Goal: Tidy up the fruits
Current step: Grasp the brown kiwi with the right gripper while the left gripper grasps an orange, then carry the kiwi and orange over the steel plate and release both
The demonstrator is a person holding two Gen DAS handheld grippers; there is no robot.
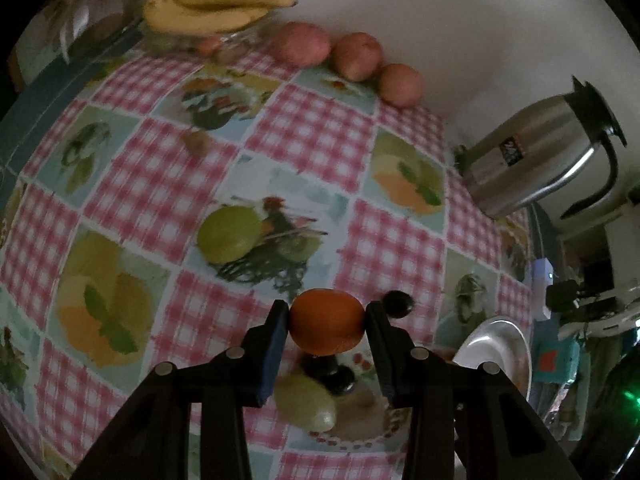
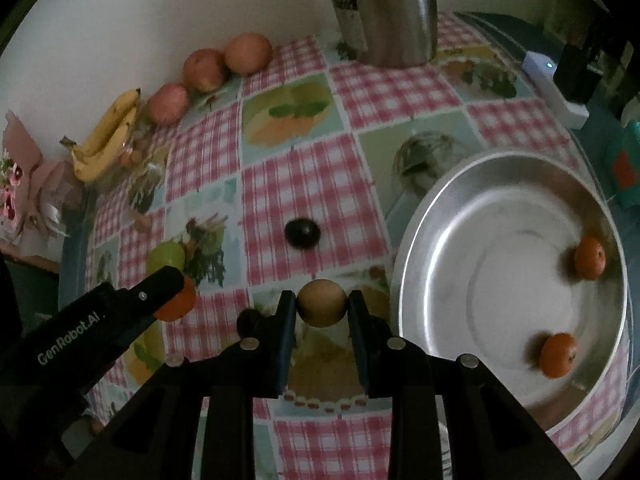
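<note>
My left gripper (image 1: 327, 322) is shut on an orange tangerine (image 1: 326, 320), held above the checked tablecloth; the same gripper with its tangerine (image 2: 178, 300) shows at the left of the right wrist view. My right gripper (image 2: 322, 304) is shut on a small brownish-yellow round fruit (image 2: 322, 302), just left of a metal bowl (image 2: 440, 208) that holds two tangerines (image 2: 590, 258). Loose on the cloth lie a dark plum (image 2: 302, 233), green fruits (image 1: 228, 234) and more dark fruits (image 1: 332, 374) under the left gripper.
Bananas (image 1: 212, 8) and three reddish apples (image 1: 356, 56) line the wall at the far edge. A steel thermos jug (image 1: 540, 152) stands at the right. A white box (image 2: 556, 88) sits beyond the bowl.
</note>
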